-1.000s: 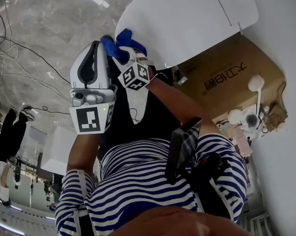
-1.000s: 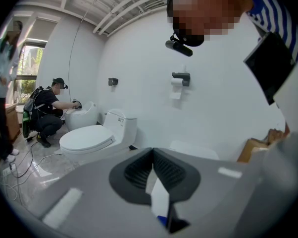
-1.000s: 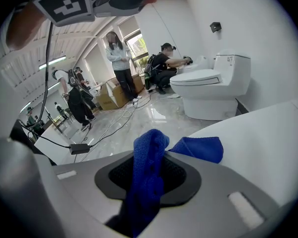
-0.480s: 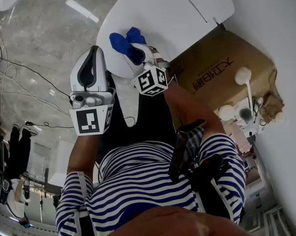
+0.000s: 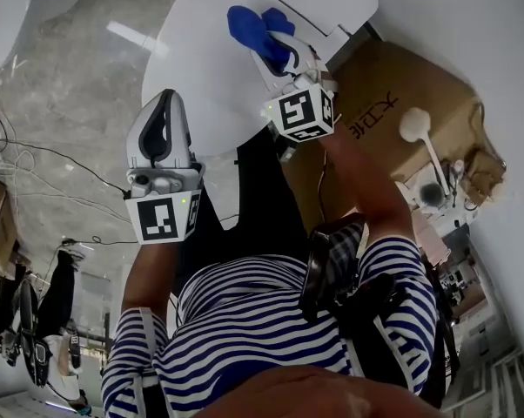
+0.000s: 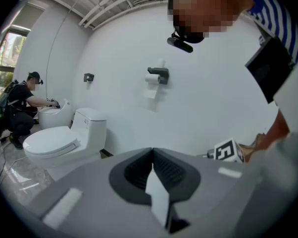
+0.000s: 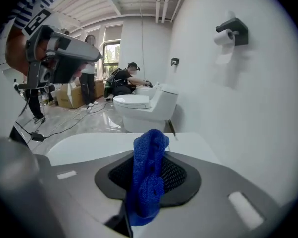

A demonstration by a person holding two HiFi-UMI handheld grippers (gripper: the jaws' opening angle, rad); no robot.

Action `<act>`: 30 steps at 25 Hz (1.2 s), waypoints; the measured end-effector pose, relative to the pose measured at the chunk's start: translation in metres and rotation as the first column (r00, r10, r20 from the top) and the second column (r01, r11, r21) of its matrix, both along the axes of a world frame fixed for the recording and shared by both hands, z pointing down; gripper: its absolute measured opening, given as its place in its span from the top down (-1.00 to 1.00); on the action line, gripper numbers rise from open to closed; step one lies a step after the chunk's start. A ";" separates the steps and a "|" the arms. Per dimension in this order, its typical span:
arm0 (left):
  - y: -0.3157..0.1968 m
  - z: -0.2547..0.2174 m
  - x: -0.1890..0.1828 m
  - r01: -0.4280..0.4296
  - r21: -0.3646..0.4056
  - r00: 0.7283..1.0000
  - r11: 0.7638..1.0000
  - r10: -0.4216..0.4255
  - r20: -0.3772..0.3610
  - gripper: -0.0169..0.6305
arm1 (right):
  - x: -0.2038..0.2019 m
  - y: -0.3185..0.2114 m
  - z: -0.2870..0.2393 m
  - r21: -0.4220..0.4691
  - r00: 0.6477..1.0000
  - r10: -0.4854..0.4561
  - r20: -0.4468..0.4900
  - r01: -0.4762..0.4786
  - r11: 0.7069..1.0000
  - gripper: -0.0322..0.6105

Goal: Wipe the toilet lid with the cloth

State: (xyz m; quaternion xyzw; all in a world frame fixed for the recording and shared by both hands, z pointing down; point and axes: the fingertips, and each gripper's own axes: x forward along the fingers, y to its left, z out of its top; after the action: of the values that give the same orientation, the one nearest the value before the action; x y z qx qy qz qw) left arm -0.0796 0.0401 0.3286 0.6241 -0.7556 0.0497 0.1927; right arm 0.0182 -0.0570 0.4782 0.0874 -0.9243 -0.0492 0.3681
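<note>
- Your right hand-held gripper [image 5: 276, 49] is clenched on the blue cloth [image 7: 148, 182], at the far end of the white toilet lid [image 5: 201, 77]; the cloth seems to touch it.
- Your left hand-held gripper [image 6: 151, 155] is closed on nothing, nearer you and left of the cloth.

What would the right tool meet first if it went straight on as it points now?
Probably the toilet lid, just ahead of and below the right tool; the blue cloth it grips would touch first. Past that, the wall. Depth is unclear.
</note>
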 end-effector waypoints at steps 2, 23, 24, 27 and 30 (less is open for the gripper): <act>-0.013 0.003 0.009 -0.016 -0.005 1.000 1.000 0.016 -0.002 0.94 | 0.010 -0.033 -0.003 0.036 1.000 0.024 0.000 -0.024 0.999 0.54; -0.086 0.045 0.026 -0.045 -0.075 0.999 0.996 0.045 -0.007 0.94 | -0.003 -0.240 0.057 0.153 0.996 0.079 -0.044 -0.071 0.986 0.54; -0.088 0.049 0.026 -0.043 -0.077 0.999 0.996 0.043 -0.007 0.94 | -0.004 -0.243 0.065 0.148 0.996 0.075 -0.053 -0.067 0.987 0.54; -0.089 0.055 0.027 -0.041 -0.085 0.999 0.996 0.041 -0.008 0.94 | -0.005 -0.246 0.085 0.119 0.994 0.076 -0.073 -0.067 0.991 0.54; -0.088 0.056 0.029 -0.044 -0.091 0.999 0.995 0.043 -0.007 0.94 | -0.003 -0.245 0.097 0.092 0.993 0.083 -0.088 -0.075 0.993 0.54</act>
State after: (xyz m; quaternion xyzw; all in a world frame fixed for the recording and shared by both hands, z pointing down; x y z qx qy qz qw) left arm -0.0503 -0.0484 0.3848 0.6311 -0.7382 0.0867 0.2220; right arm 0.0157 -0.3016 0.5750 0.1380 -0.8991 -0.0793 0.4078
